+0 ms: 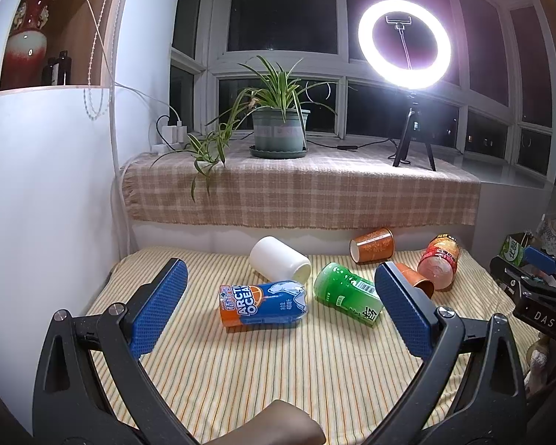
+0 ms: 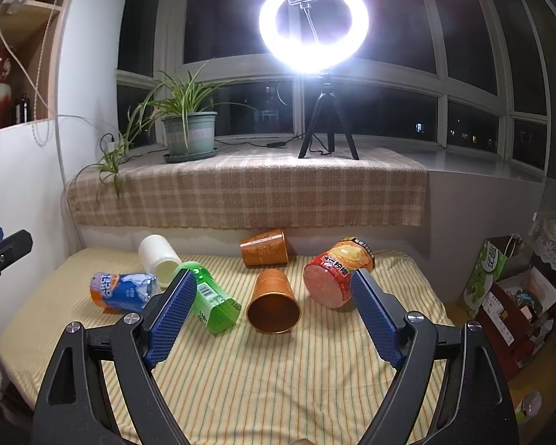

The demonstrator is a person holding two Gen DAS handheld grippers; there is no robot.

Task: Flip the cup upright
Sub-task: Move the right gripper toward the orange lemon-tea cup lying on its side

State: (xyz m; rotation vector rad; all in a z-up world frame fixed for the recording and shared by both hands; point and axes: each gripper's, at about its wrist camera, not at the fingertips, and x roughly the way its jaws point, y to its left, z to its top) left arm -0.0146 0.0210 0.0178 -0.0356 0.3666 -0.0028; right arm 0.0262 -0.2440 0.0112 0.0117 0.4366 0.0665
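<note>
Before me, entered in order:

- Ring light (image 2: 314, 24) on a black tripod (image 2: 328, 126), lit, on the window ledge.
- Checked cloth (image 2: 241, 193) over the ledge, its fringe hanging down the front.
- Potted spider plant (image 1: 280, 128) in a green pot on a saucer, at the left of the cloth, leaves trailing over the edge.
- Red and white vase (image 1: 27, 37) in a wall niche, dark bottles (image 1: 57, 68) beside it.
- White chargers (image 1: 174, 131) plugged in by the plant.
- Green carton (image 2: 487, 274) and an open box (image 2: 519, 307) of oddments, on my right.
- Dark window panes (image 2: 389, 18) behind everything.
</note>
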